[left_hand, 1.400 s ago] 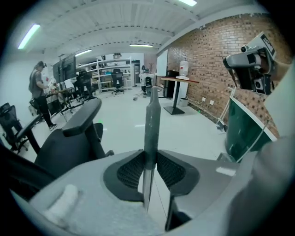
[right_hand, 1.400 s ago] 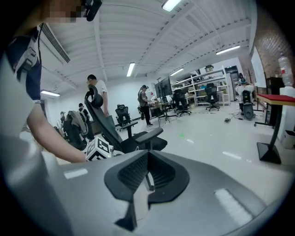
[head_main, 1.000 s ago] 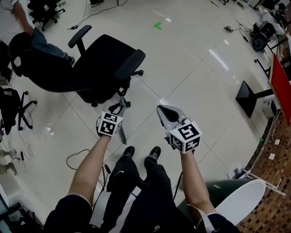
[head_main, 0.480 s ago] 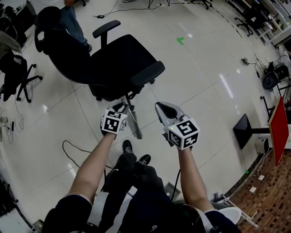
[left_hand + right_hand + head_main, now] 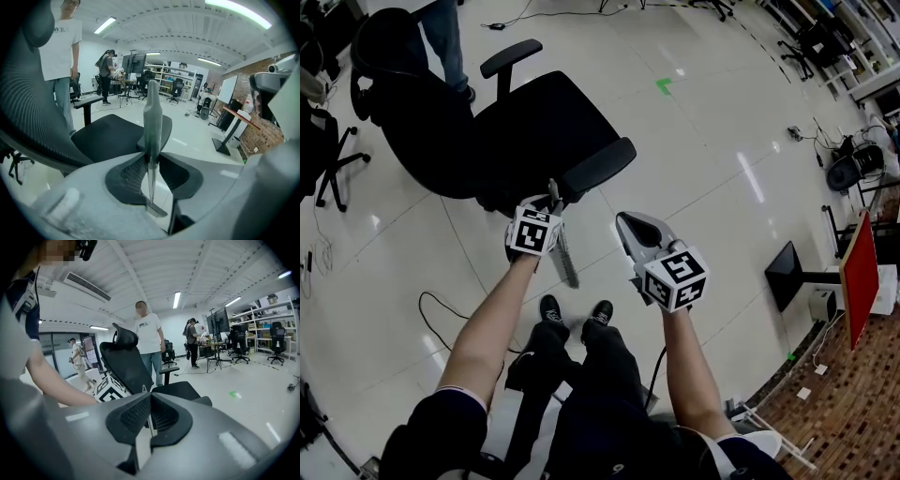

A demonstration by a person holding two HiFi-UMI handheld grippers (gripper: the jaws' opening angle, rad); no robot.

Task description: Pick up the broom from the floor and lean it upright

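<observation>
The broom (image 5: 565,258) hangs nearly upright in my left gripper (image 5: 549,201), its brush end low above the floor by my feet. In the left gripper view its thick grey-green handle (image 5: 152,115) rises between the jaws, which are shut on it, and the thin pole runs down to the brush head (image 5: 155,209). The black office chair (image 5: 534,127) stands just beyond this gripper. To the right, my right gripper (image 5: 629,226) has its jaws together and holds nothing. The right gripper view has that gripper (image 5: 150,397) pointing toward the chair (image 5: 129,364).
A person (image 5: 448,37) stands behind the chair. A red board (image 5: 861,277) on a black stand (image 5: 787,270) is at the right. A cable (image 5: 431,309) lies on the tiled floor at the left. A green tape mark (image 5: 664,85) is farther off.
Both grippers have moved closer to the office chair. The left one has rolled with the broom in it, and the brush end has swung beneath it.
</observation>
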